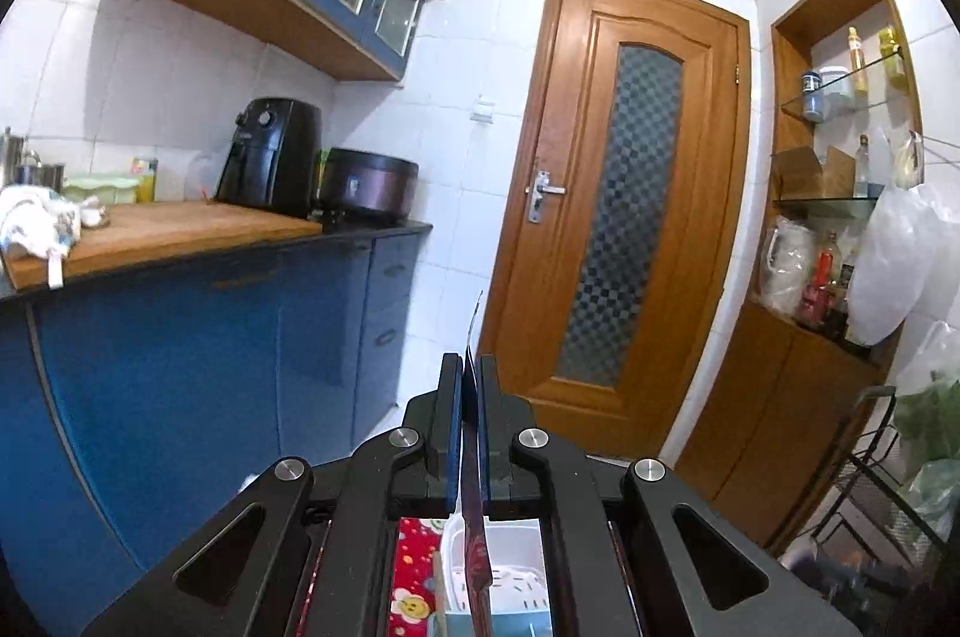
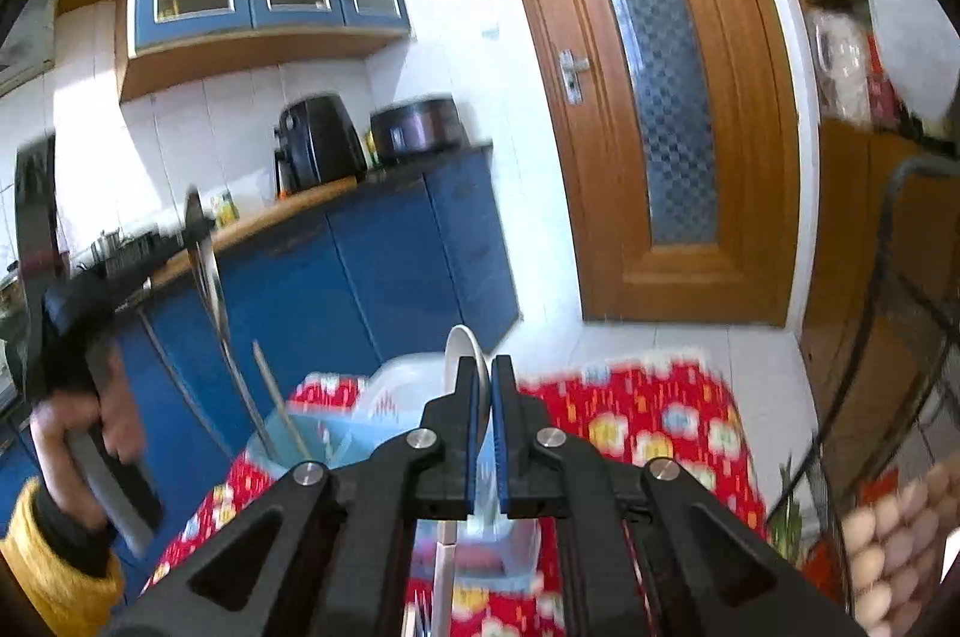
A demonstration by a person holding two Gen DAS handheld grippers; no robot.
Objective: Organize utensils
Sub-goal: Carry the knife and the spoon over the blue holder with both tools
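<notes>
Both claws are carrying utensils above the organizer tray (image 2: 336, 433): the left claw (image 1: 471, 379) is gripping a knife (image 1: 475, 535), the right claw (image 2: 486, 385) a white spoon (image 2: 462, 346), neither yet stowed.

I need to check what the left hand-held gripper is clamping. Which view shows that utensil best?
The right wrist view: there the knife shows from the side, with its blade, though blurred. The left wrist view shows the knife only edge-on between the shut pads of the left hand-held gripper.
</notes>
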